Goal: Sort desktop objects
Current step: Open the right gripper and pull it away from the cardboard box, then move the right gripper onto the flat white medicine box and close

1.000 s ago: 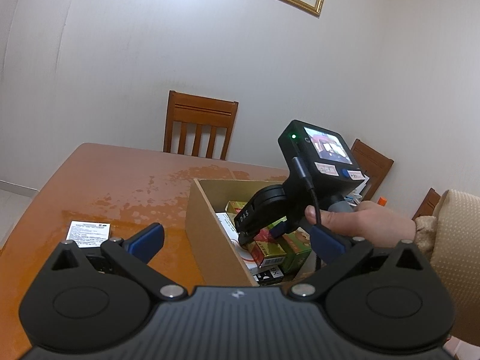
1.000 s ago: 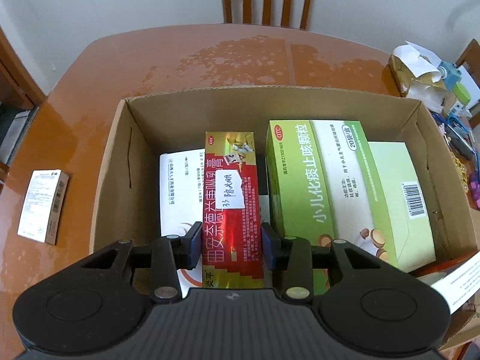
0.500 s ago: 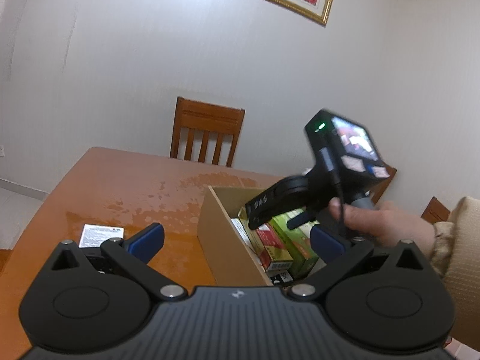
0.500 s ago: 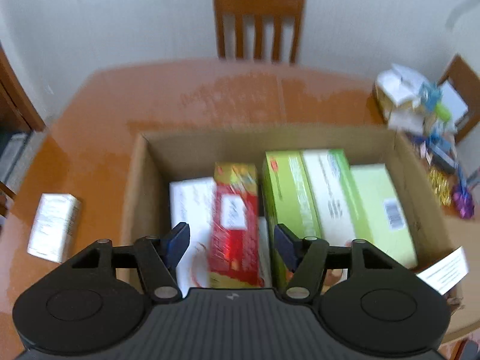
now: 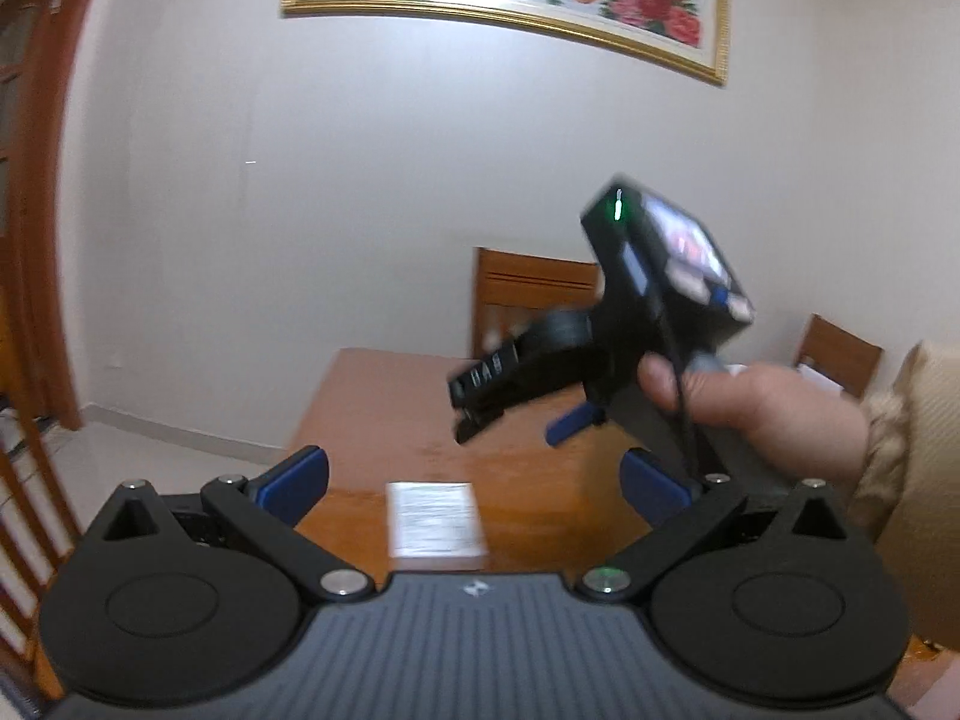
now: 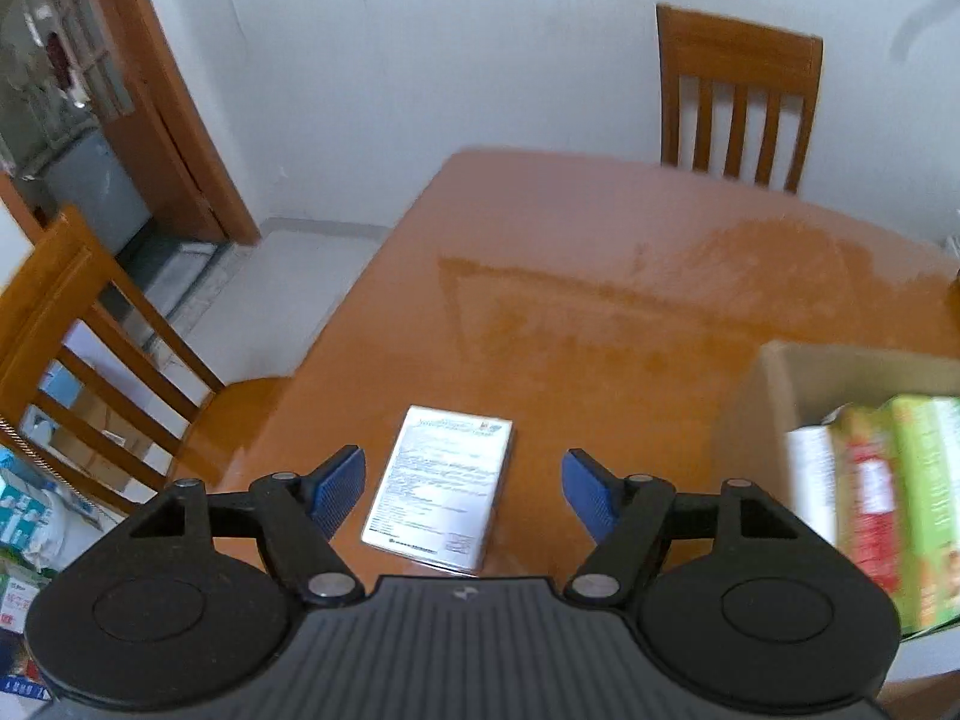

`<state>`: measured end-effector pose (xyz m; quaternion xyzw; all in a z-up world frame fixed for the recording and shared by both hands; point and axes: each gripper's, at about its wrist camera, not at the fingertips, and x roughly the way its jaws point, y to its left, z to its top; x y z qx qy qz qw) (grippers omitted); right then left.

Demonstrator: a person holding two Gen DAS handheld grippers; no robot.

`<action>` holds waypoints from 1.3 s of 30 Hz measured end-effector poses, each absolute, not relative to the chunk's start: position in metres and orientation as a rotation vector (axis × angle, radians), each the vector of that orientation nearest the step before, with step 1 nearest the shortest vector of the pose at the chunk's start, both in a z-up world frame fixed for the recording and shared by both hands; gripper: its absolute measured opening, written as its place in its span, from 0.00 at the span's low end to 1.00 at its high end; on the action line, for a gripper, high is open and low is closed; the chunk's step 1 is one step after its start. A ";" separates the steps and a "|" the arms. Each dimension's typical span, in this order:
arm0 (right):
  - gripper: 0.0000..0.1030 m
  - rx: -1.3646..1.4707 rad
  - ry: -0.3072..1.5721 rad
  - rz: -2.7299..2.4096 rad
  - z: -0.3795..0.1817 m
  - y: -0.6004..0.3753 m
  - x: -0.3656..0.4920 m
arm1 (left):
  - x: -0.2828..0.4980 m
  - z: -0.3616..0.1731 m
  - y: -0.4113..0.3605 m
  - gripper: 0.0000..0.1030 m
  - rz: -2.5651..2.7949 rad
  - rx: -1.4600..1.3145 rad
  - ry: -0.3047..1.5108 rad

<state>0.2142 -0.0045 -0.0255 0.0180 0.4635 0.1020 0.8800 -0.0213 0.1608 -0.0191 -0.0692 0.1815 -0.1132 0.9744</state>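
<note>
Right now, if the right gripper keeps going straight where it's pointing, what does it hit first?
Probably the white box lying flat on the table. The right gripper is open and empty, and the box sits between its fingers' lines; depth is unclear.

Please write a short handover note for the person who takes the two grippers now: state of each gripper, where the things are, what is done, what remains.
Right gripper: jaws have just been opening, nothing between them, aimed at the white box lying flat on the table.
Left gripper: open, empty, facing the same white box.
Cardboard box at the right holds the red box, the green boxes and a white one.
Done: those boxes are in the cardboard box.
Left: pick up the white box, probably for the cardboard box.
</note>
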 end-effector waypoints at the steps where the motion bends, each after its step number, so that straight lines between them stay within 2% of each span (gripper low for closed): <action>1: 0.75 0.042 0.979 0.186 -0.036 0.004 0.217 | -0.021 -0.022 0.169 1.00 -0.227 -0.144 0.375; 7: 0.75 0.061 1.020 0.061 -0.086 0.034 0.223 | 0.000 -0.026 0.187 1.00 -0.234 -0.104 0.431; 9: 0.79 0.067 1.016 0.040 -0.093 0.040 0.219 | 0.007 -0.022 0.189 1.00 -0.273 -0.102 0.432; 12: 0.83 0.051 1.010 0.017 -0.097 0.045 0.216 | 0.012 -0.015 0.191 1.00 -0.338 -0.116 0.415; 26: 0.83 -0.062 1.036 -0.038 -0.109 0.072 0.226 | 0.030 -0.020 0.190 1.00 -0.485 -0.137 0.526; 29: 0.83 -0.058 1.050 -0.031 -0.114 0.072 0.227 | 0.030 -0.019 0.192 1.00 -0.493 -0.142 0.518; 32: 0.75 -0.088 1.059 -0.019 -0.117 0.073 0.227 | 0.032 -0.020 0.194 1.00 -0.491 -0.144 0.518; 39: 0.74 -0.056 1.072 0.011 -0.114 0.065 0.224 | 0.031 -0.023 0.200 1.00 -0.494 -0.160 0.512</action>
